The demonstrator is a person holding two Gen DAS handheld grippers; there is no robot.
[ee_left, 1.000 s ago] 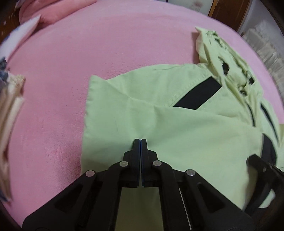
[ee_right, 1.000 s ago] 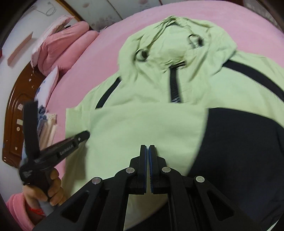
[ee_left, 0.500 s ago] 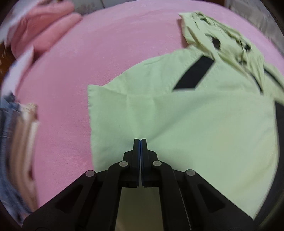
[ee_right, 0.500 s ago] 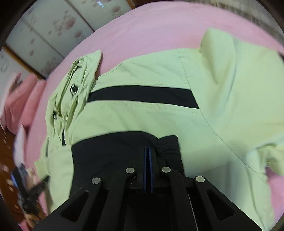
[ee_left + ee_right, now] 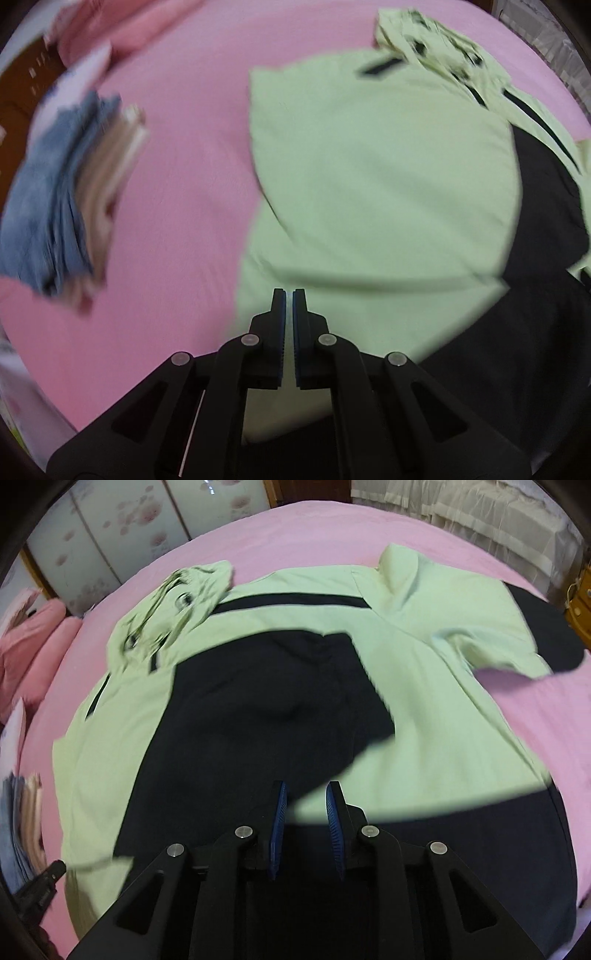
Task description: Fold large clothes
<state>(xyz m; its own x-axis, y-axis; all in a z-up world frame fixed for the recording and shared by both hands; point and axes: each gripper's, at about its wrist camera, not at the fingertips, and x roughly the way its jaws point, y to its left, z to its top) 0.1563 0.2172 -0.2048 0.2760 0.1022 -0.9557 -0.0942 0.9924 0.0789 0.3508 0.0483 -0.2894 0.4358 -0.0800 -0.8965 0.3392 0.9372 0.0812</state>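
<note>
A light green and black hooded jacket lies spread on the pink bed, hood toward the far left. A black panel lies folded across its middle. My right gripper hovers over the near edge of the black panel; its jaws are opening and nothing is between the blue pads. In the left wrist view the jacket fills the right half. My left gripper hangs over its near left edge, its jaws just starting to part by a thin slit, holding nothing. The left gripper's tip also shows in the right wrist view.
A stack of folded clothes sits on the bed left of the jacket, also the stack at the left edge. Pink pillows lie at the head. Sliding doors, white curtains and a wooden dresser ring the bed.
Both grippers have swept sideways and risen a little. The right gripper went from shut to parted. The left view now takes in the folded stack. The picture is blurred by motion.
</note>
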